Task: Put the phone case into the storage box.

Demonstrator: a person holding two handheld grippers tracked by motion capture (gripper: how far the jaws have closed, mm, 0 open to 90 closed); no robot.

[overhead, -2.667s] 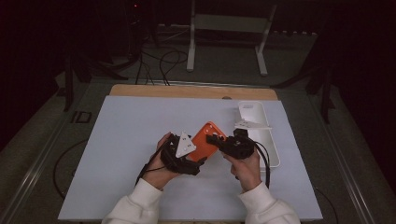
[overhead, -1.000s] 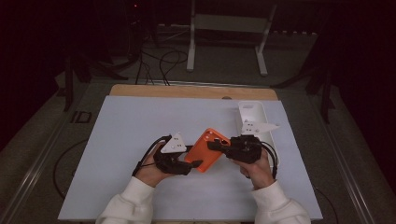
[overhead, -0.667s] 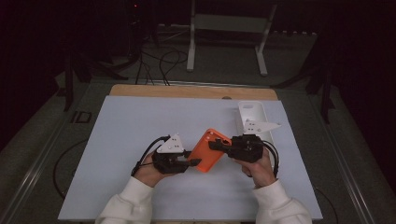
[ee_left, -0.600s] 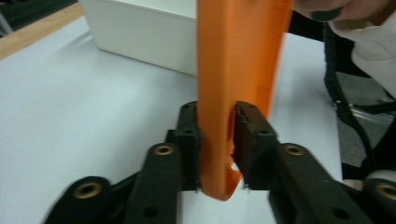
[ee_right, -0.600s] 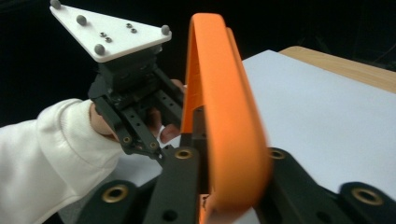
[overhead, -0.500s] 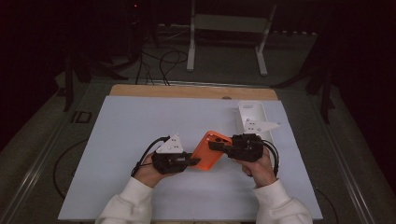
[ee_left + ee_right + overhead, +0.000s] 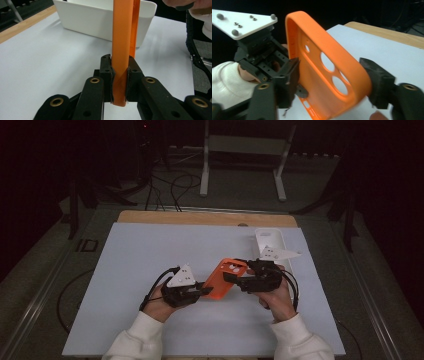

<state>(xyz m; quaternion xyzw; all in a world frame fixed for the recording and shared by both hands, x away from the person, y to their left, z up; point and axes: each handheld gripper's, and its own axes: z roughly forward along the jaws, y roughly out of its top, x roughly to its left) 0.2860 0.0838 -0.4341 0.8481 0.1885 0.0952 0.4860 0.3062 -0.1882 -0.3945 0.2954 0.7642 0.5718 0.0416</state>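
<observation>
1. Case point(image 7: 226, 277), orange, is held above the worktop point(image 7: 150, 250) between both claws.
2. Left claw point(image 7: 119, 75) is clamped on its lower edge.
3. Right claw point(image 7: 332, 82) has just been opening; its jaws stand apart around the case's camera end.

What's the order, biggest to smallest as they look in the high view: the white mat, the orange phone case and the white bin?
1. White mat, by far the largest.
2. Orange phone case and white bin look close in size; the bin is partly hidden behind the right gripper's plate, so I won't rank them.
</observation>
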